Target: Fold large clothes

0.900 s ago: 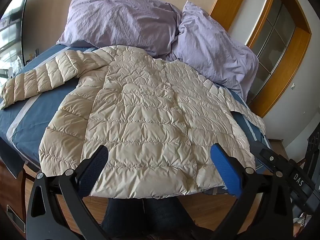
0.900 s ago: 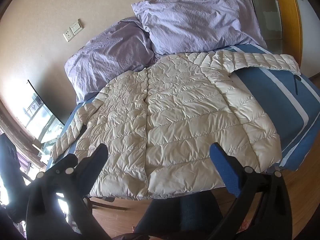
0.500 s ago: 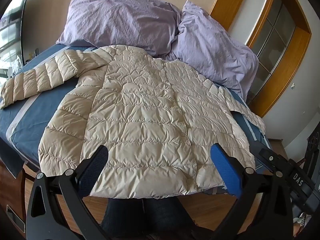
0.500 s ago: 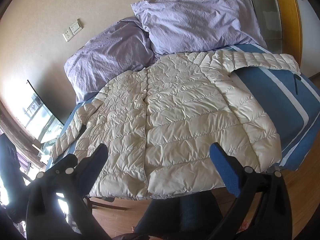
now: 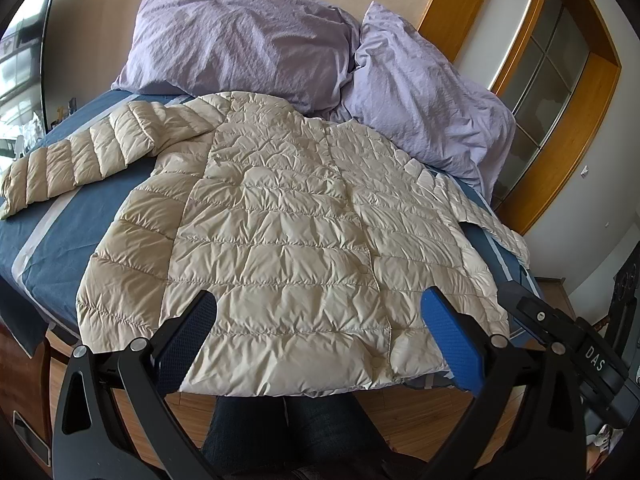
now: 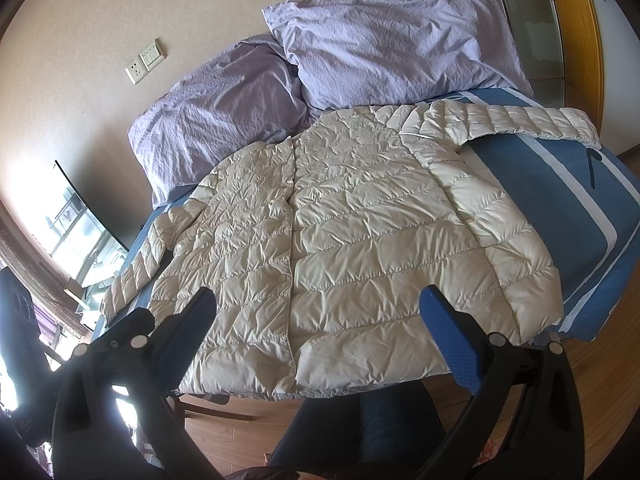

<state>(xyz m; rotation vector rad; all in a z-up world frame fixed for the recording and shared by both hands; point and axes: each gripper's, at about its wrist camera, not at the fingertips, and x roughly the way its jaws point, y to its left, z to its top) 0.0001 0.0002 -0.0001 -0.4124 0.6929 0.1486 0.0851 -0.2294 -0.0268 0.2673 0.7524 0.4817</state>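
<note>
Left wrist view: jacket lies spread flat on the bed, front up, hem toward the near edge and collar toward the two pillows — a layout that, by my reading, exposes the whole garment so that sleeves and sides can be turned inward without obstruction. One sleeve runs out across the blue cover; the other sleeve shows plainly in the right wrist view, stretched toward the far side of the bed. Left gripper is held above the hem, fingers spread wide and grasping nothing; the hem appears between them in the picture, but no contact with the fabric is evident. Right gripper stands likewise, released and empty, its fingers framing the lower front panel near the closure line. Both tools are poised at the near edge (the person's legs show below the hem), which suggests an approach position and not a grasp. Folding has not begun: no crease or doubled layer is visible. Likely next requirement — a pinch on a sleeve or side edge; the slippery quilted shell may slide from a shallow hold.
</note>
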